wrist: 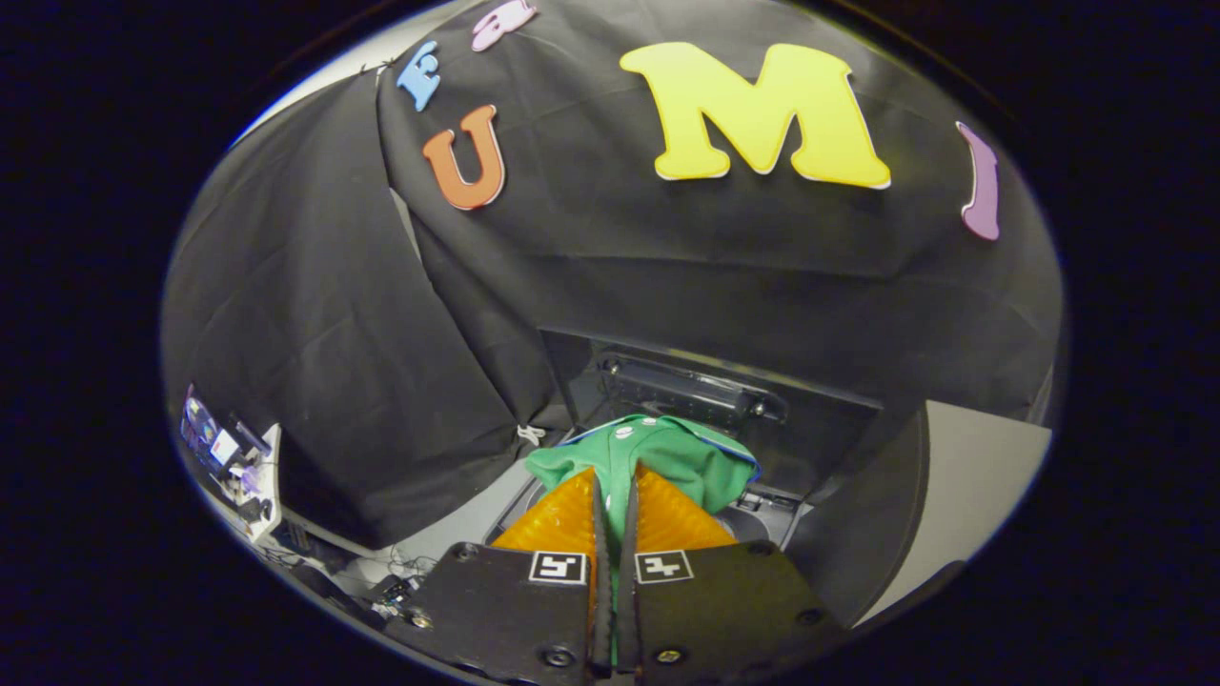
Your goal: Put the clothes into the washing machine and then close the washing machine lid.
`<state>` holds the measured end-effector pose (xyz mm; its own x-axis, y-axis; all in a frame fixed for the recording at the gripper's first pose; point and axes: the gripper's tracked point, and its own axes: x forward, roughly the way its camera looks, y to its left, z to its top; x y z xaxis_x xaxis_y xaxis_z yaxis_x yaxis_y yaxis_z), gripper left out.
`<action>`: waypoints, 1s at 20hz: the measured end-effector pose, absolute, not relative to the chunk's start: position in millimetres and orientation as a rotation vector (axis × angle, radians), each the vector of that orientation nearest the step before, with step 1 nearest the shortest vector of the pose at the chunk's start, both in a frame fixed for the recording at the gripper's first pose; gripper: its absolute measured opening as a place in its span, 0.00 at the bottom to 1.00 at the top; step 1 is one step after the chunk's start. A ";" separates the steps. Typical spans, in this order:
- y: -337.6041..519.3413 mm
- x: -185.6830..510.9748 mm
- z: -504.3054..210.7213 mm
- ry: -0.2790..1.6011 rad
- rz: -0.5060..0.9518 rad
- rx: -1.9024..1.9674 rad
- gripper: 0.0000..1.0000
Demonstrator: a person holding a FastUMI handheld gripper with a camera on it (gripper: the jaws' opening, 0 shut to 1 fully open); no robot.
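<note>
The hand-held gripper (613, 486) is clenched on a green garment (667, 455), both fingers (562, 519) pressed together with a thin fold of the cloth pinched in the narrow slit between them. The finger pads are ribbed, wedge-shaped and taper toward their tips; behind them sit flat dark plates with small square markers and screw heads.

The garment is a soft, matte knit, bunched into a rounded lump that rises over and just beyond the fingertips. A blue trim runs along its upper edge, and a few small pale buttons show near the top. Its long axis cannot be told, since it is crumpled; the bulk of it spreads from the fingertips away toward the washer and a little to the right.

The washer (762, 510) lies just beyond and below the garment: a dark opening with a rounded rim shows beside the right finger. Its lid (686, 391) stands raised behind the garment, a dark, hard, boxy panel with a hinge bar. Black cloth hangs in loose folds behind the washer. A pale grey panel (972, 476) stands to the right of the washer.
</note>
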<state>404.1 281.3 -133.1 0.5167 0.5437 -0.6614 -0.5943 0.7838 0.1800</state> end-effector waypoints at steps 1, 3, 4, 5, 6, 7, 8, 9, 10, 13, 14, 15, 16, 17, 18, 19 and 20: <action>282.9 406.9 -139.4 0.774 0.673 -0.072 0.06; 286.0 410.1 -152.9 0.786 0.651 -0.072 0.06; 287.2 411.8 -160.7 0.794 0.639 -0.072 0.06; 288.2 413.3 -169.5 0.802 0.626 -0.071 0.06; 289.3 415.2 -177.8 0.814 0.615 -0.070 0.06; 289.4 415.8 -186.3 0.826 0.602 -0.068 0.06; 291.0 418.4 -196.1 0.836 0.591 -0.066 0.06; 292.3 422.4 -208.0 0.844 0.578 -0.066 0.06; 292.9 426.4 -219.8 0.851 0.559 -0.065 0.06; 297.1 433.9 -262.3 0.888 0.509 -0.047 0.06; 300.6 435.6 -276.8 0.902 0.503 -0.048 0.06; 302.5 435.1 -289.0 0.918 0.496 -0.056 0.06; 305.9 436.9 -298.2 0.926 0.494 -0.061 0.06; 307.1 437.5 -309.7 0.927 0.481 -0.074 0.06; 307.7 438.1 -321.2 0.936 0.465 -0.085 0.06; 310.9 435.9 -328.8 0.950 0.456 -0.079 0.06; 312.1 435.3 -336.4 0.968 0.442 -0.071 0.06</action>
